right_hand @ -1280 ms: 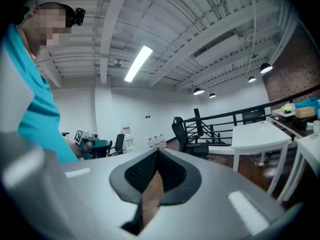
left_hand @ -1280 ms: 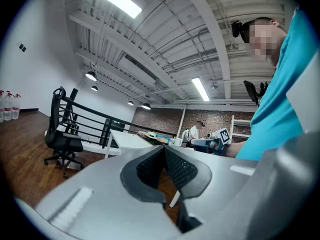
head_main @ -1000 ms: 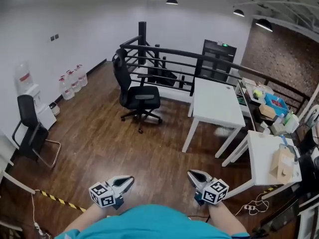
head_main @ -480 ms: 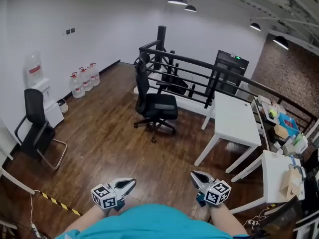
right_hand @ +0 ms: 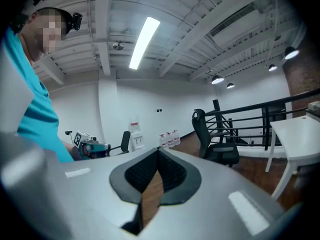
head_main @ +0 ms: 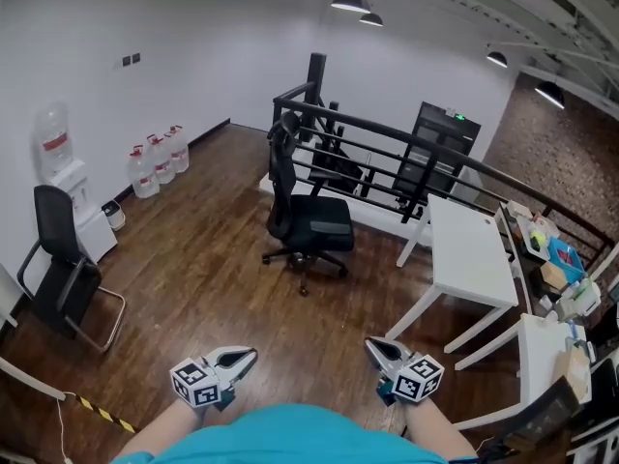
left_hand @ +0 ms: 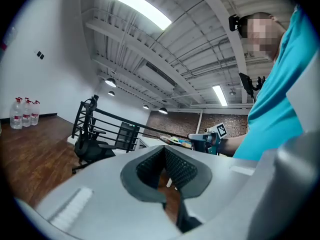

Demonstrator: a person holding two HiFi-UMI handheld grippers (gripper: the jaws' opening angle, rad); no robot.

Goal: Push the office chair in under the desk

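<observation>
Starting at the left, a black side chair (head_main: 63, 269), a water cooler (head_main: 58, 158) and a row of water bottles (head_main: 157, 158) line the wall. None sits on our route, so we judge them no threat unless the push goes badly astray.

Our left gripper (head_main: 242, 358) is low in the head view, clenched with nothing between its jaws and well short of anything. With closed tips we would be pushing by contact alone, and a narrow point on a curved backrest could slide off.

The office chair (head_main: 308, 222) stands in the open on the wood floor (head_main: 193, 278), its backrest on the left and its seat turned towards the right, well apart from the desk. It rides on a wheeled base, so a shove off centre would likely spin or swivel it rather than send it straight. Just behind it runs a black railing (head_main: 387, 153), and a push angled that way could knock the chair into the bars.

Our right gripper (head_main: 377, 348) is likewise clenched and empty, near our body.

Further right, the white desk (head_main: 471, 259) has its legs (head_main: 411, 315) at the corners, and the chair's base could catch one if we come in crooked. Whether the chair has armrests that would hit the desktop we cannot tell. A second white table (head_main: 542, 341) stands close by at the far right, narrowing the room to manoeuvre there.
</observation>
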